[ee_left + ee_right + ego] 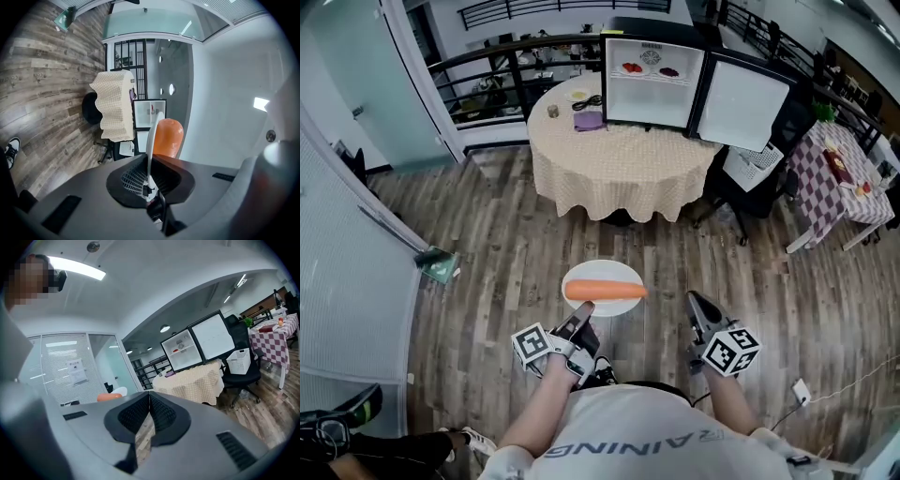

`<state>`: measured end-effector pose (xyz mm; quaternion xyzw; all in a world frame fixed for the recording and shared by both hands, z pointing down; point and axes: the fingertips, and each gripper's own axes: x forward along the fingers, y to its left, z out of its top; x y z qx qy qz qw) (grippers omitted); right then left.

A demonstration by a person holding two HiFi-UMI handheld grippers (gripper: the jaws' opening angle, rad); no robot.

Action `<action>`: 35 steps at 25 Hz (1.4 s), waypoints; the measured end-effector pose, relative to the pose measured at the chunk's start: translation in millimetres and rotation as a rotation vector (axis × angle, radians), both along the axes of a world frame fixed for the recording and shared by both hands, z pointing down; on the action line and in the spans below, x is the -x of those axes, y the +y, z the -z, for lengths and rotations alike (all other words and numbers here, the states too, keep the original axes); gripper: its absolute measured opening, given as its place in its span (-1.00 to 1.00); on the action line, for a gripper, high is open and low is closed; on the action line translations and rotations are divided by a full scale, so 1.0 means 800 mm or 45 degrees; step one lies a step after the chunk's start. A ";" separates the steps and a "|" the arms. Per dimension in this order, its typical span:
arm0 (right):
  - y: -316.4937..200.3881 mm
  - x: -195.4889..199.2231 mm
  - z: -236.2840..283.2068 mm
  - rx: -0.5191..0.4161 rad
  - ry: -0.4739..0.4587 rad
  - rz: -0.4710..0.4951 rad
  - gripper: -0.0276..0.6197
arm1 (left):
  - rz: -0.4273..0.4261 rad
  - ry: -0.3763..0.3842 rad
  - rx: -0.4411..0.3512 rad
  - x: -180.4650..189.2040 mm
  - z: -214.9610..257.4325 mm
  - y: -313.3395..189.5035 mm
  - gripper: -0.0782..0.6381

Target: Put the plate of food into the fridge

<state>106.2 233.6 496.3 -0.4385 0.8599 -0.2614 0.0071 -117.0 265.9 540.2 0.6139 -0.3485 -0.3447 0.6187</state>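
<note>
A white plate [602, 277] carrying a long orange carrot [605, 291] hovers level over the wooden floor in front of me. My left gripper [583, 314] is shut on the plate's near rim; in the left gripper view the plate [150, 140] shows edge-on between the jaws, with the carrot [167, 136] beyond it. My right gripper [697, 306] hangs to the right of the plate, shut and holding nothing, and in its own view the right gripper [149, 395] has its tips together. The small fridge [652, 84] stands on the round table, its door [741, 105] swung open to the right.
The round table [619, 169] has a beige cloth, with a purple cloth [588, 120] and small items beside the fridge. A black chair [741, 192] with a white basket [752, 167] stands to the right, then a checked table [830, 187]. Glass partitions run along the left.
</note>
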 end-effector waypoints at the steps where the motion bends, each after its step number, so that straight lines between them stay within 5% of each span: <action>1: -0.012 0.013 0.000 0.000 0.003 0.008 -0.84 | 0.004 0.003 0.001 0.011 -0.001 -0.008 -0.71; 11: -0.078 0.078 -0.010 0.031 0.067 0.057 -0.84 | 0.055 0.006 0.029 0.083 -0.024 -0.068 -0.71; 24: -0.232 0.092 -0.017 0.008 0.020 0.132 -0.84 | 0.081 -0.001 0.032 0.075 -0.029 -0.208 -0.71; 35: -0.406 0.032 -0.010 0.009 0.014 0.172 -0.84 | 0.138 -0.033 0.022 0.022 -0.009 -0.380 -0.71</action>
